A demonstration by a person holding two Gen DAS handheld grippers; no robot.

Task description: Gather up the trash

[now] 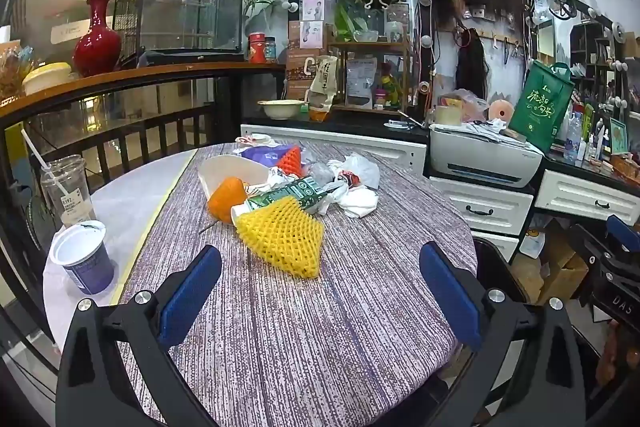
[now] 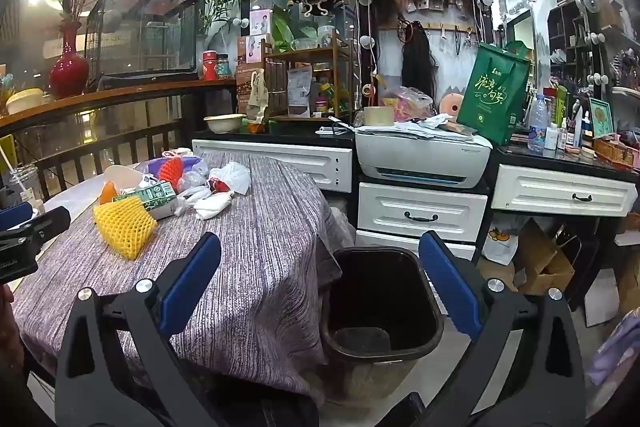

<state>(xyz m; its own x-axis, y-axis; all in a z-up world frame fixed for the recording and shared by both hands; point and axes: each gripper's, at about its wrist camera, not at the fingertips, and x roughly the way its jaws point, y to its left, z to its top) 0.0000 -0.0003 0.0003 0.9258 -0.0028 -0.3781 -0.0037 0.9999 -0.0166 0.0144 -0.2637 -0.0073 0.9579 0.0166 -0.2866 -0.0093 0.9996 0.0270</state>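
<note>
A heap of trash lies mid-table on the purple cloth [image 1: 280,327]: a yellow foam net [image 1: 286,241] nearest, an orange net [image 1: 226,197], a green carton [image 1: 296,193], a white paper bowl [image 1: 228,167] and crumpled white bags [image 1: 356,187]. My left gripper [image 1: 321,251] is open just short of the yellow net, with nothing between its pads. My right gripper [image 2: 320,238] is open over the table's right edge, holding nothing. Below it on the floor is a black bin [image 2: 380,303]. The yellow net [image 2: 124,227] lies to its left.
A lidded paper cup [image 1: 84,257] and a clear cup with a straw [image 1: 66,187] stand at the table's left edge. White drawers [image 2: 420,215], a printer [image 2: 424,159] and cardboard boxes [image 2: 540,263] crowd the space behind and right of the bin.
</note>
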